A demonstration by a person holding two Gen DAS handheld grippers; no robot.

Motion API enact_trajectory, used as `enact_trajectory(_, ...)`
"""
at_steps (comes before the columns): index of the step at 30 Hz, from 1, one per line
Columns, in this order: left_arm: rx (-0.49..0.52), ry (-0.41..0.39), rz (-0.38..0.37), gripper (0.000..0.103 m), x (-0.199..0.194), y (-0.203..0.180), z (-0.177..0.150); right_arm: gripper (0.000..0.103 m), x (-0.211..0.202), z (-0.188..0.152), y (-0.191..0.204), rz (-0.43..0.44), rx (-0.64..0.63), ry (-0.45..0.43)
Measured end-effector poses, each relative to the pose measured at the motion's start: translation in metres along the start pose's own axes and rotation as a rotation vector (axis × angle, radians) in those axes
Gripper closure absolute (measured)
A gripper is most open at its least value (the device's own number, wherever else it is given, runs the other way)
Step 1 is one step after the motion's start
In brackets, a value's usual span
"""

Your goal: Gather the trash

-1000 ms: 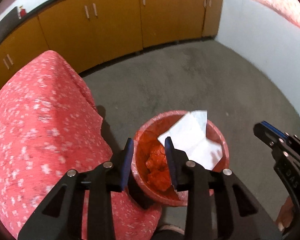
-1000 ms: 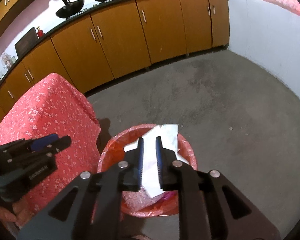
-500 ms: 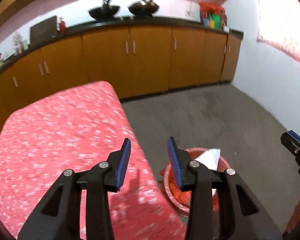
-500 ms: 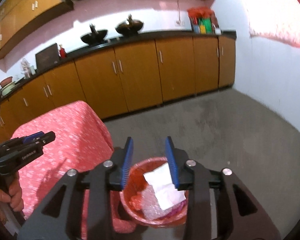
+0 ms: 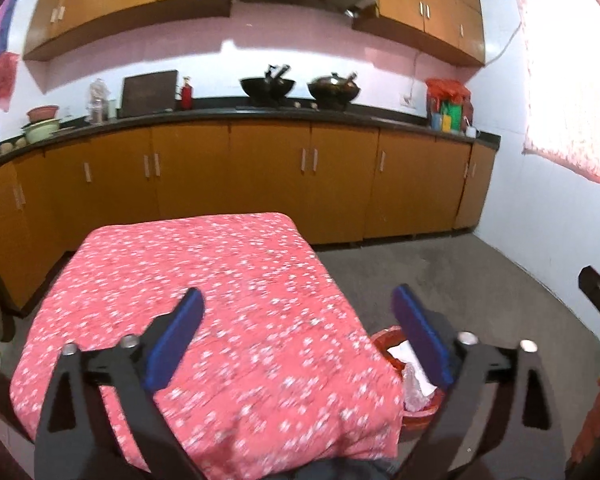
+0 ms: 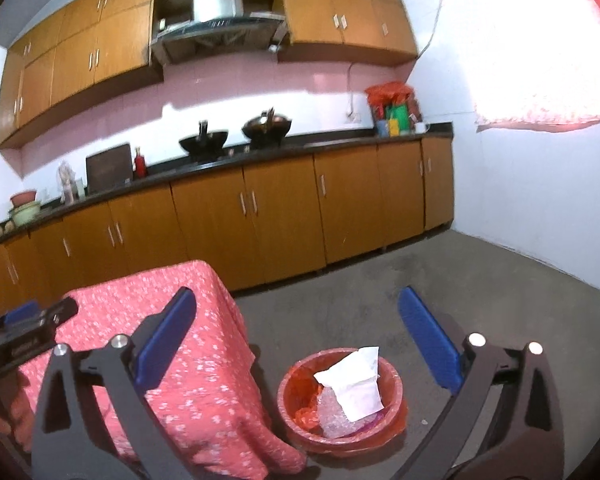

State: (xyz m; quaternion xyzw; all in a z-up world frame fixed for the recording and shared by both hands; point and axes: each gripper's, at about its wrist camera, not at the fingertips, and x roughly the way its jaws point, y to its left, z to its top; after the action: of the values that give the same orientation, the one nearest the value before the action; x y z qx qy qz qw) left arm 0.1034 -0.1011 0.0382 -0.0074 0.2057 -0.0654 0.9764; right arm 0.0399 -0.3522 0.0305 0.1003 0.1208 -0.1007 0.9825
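A: Left tongs (image 5: 296,332) and right tongs (image 6: 298,334): state?

B: Both sets of jaws are opening wide, with nothing between them.

A: Progress?

B: White paper (image 6: 354,382) and bubble wrap (image 6: 332,414) lie in the red-lined trash bin (image 6: 394,404) on the floor, below the right tongs and beside the red floral-covered surface (image 5: 204,280). That surface appears bare, so collection seems nearly finished.

A: Your left gripper (image 5: 296,336) is black angular plastic, with flat blue pads (image 5: 176,336) and silver round screws (image 5: 129,340) at the pivots.

B: Your right gripper (image 6: 298,336) matches: black triangular cut-out arms, blue pads (image 6: 430,340), silver screws (image 6: 476,339).
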Motion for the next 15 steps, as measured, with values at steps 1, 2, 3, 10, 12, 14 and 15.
enact_trajectory(1,0.005,-0.014,0.016,0.003,-0.008,0.004,-0.004,0.004,-0.007,-0.002,0.002,-0.010,0.002,-0.004)
enact_trajectory(2,0.012,-0.025,0.032,0.002,-0.014,0.006,-0.007,0.004,-0.014,-0.004,0.005,-0.025,0.001,-0.009)
enact_trajectory(3,0.020,-0.036,0.046,0.002,-0.020,0.009,-0.010,0.004,-0.020,-0.006,0.008,-0.040,-0.002,-0.014)
enact_trajectory(10,0.052,-0.092,0.106,0.002,-0.060,0.021,-0.030,0.004,-0.056,-0.023,0.030,-0.134,-0.075,-0.018)
enact_trajectory(12,0.061,-0.098,0.106,0.002,-0.066,0.024,-0.035,0.004,-0.065,-0.031,0.035,-0.142,-0.093,-0.018)
enact_trajectory(14,0.074,-0.103,0.122,0.002,-0.071,0.024,-0.040,0.004,-0.071,-0.037,0.041,-0.148,-0.109,-0.020)
enact_trajectory(15,0.080,-0.108,0.128,0.002,-0.073,0.024,-0.042,0.004,-0.074,-0.040,0.045,-0.148,-0.112,-0.023)
